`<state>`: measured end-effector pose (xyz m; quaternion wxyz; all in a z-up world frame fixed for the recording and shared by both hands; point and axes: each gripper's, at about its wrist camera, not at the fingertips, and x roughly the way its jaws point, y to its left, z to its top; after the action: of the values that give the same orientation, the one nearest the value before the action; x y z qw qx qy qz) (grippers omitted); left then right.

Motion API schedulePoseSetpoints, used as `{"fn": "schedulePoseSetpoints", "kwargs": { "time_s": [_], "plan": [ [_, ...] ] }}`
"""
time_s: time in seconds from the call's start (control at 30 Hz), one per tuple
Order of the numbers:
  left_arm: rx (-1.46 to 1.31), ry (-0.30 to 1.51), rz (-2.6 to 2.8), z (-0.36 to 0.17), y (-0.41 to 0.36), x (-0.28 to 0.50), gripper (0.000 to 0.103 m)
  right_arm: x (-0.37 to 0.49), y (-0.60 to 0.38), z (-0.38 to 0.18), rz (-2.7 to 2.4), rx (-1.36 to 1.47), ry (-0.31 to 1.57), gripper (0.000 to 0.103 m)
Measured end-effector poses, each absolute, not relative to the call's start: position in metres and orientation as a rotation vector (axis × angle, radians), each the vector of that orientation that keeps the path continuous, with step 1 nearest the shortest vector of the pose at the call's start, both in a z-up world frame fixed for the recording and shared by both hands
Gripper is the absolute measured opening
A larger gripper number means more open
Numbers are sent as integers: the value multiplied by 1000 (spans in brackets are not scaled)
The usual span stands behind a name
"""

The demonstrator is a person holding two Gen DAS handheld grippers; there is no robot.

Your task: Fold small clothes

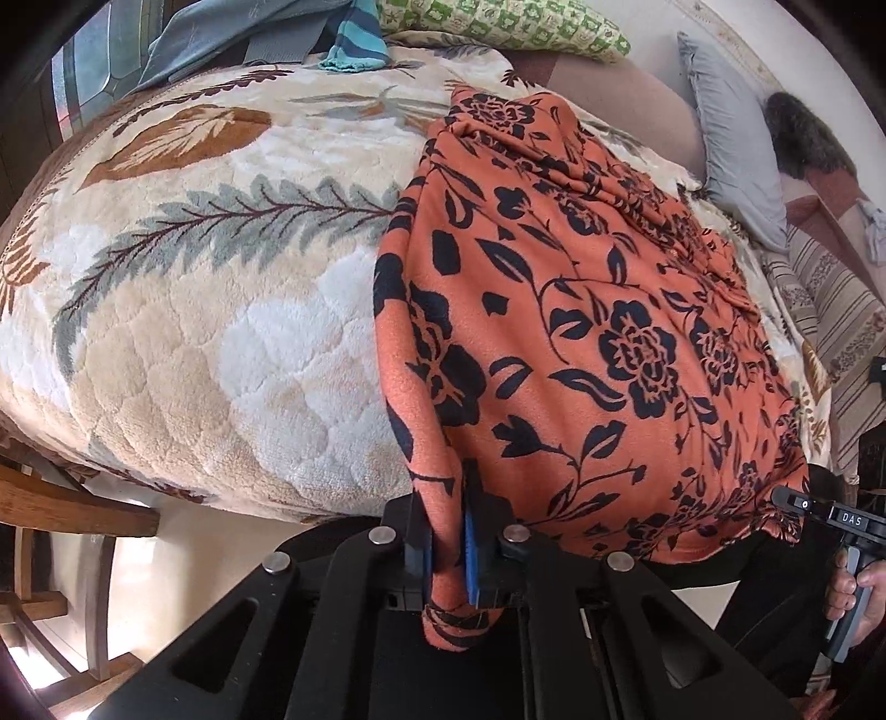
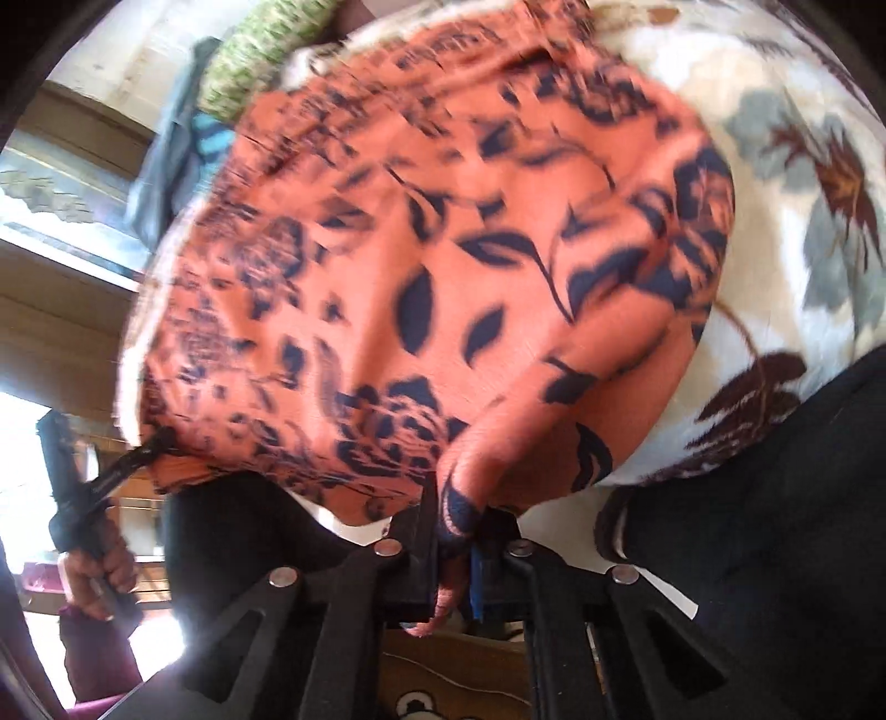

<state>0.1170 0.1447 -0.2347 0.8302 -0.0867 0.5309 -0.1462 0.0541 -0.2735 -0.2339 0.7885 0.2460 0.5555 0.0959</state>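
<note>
An orange garment with black flowers [image 1: 581,343] lies spread on the bed, its near edge pulled off the front. My left gripper [image 1: 448,531] is shut on the garment's near left corner, cloth pinched between the blue pads. My right gripper [image 2: 451,531] is shut on the near right corner of the same garment [image 2: 432,266]; this view is motion-blurred. The right gripper also shows in the left wrist view [image 1: 786,501] at the garment's right corner, and the left gripper shows in the right wrist view [image 2: 149,448] at the left corner.
A plush cream blanket with leaf patterns [image 1: 221,288] covers the bed. A green pillow [image 1: 498,27], blue clothes [image 1: 221,39] and a grey pillow [image 1: 731,155] lie at the back. A wooden chair [image 1: 66,520] stands at lower left. A dark-clothed leg [image 2: 775,498] is at right.
</note>
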Motion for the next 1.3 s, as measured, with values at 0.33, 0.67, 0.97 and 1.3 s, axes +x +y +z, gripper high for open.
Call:
{"fn": "schedulePoseSetpoints", "kwargs": {
  "time_s": [0.33, 0.67, 0.97, 1.3],
  "plan": [
    [-309, 964, -370, -174, 168, 123, 5, 54, -316, -131, 307, 603, 718, 7],
    [-356, 1145, -263, -205, 186, 123, 68, 59, -326, -132, 294, 610, 707, 7],
    [-235, 1275, -234, -255, 148, 129, 59, 62, -326, -134, 306, 609, 707, 7],
    [-217, 1280, -274, -252, 152, 123, 6, 58, -330, -134, 304, 614, 703, 7]
  ]
}}
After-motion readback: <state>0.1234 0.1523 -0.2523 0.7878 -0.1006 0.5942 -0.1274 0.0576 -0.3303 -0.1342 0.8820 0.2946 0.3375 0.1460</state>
